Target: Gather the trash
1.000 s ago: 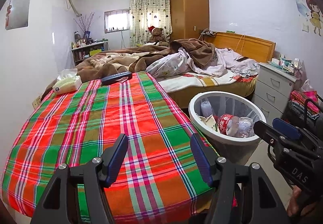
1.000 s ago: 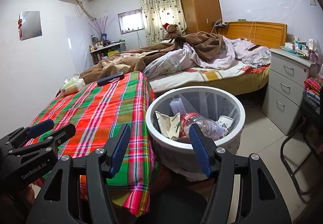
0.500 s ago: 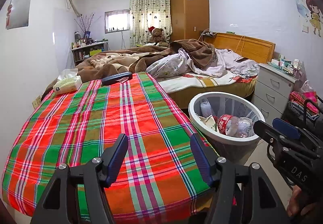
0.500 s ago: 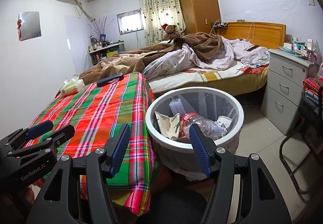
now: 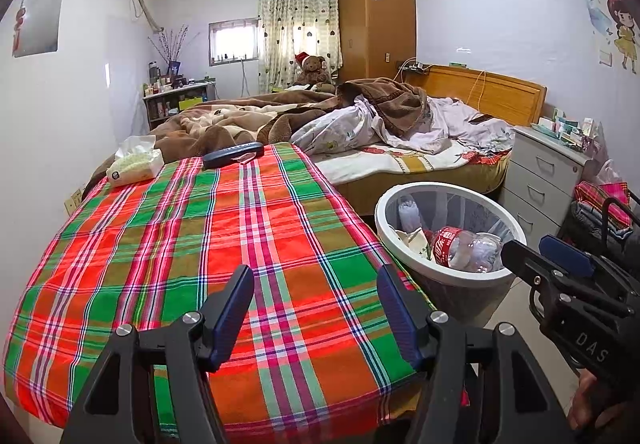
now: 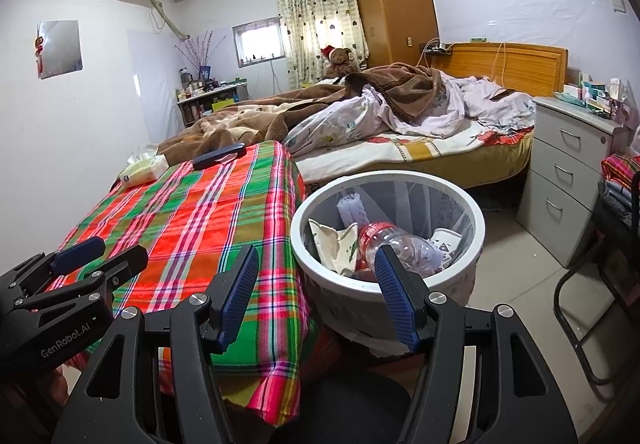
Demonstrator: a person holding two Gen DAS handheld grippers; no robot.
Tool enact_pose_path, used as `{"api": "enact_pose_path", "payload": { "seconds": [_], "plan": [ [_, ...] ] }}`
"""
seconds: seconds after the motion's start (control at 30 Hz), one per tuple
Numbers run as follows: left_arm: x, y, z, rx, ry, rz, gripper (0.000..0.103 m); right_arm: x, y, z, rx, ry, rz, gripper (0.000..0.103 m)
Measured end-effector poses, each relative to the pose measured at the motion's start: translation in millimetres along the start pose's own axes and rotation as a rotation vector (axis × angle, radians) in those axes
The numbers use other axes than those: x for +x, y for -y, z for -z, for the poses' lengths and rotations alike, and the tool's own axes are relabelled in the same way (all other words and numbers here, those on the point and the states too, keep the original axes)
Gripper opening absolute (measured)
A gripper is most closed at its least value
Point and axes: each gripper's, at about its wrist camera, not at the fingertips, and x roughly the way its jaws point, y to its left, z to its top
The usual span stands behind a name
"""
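1. Your left gripper hangs over the plaid tablecloth, jaws apart and nothing between them.
2. Your right gripper sits in front of the trash bin, jaws apart and empty too.
3. The trash lies inside that round white bin: a clear plastic bottle with a red label, lying on its side, touching a crumpled paper piece.
4. Only the right view looks down into the bin far enough to show a small printed card beside the bottle and the mesh-like liner wall.
5. Only the left view shows the cartoon wall stickers and the full width of the woven cloth.
6. On the cloth's far end, a soft tissue pack and a dark oblong case lie apart from each other.
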Motion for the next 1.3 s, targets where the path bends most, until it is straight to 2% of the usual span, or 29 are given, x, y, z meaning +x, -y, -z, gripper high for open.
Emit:
{"api": "enact_pose_path", "payload": {
  "seconds": [1.3],
  "plan": [
    [-1.0,2.6,1.1,0.001,-0.001,0.005,0.064,-0.6,-3.6,-1.0,0.004,0.001,-0.003,0.062]
  ]
}}
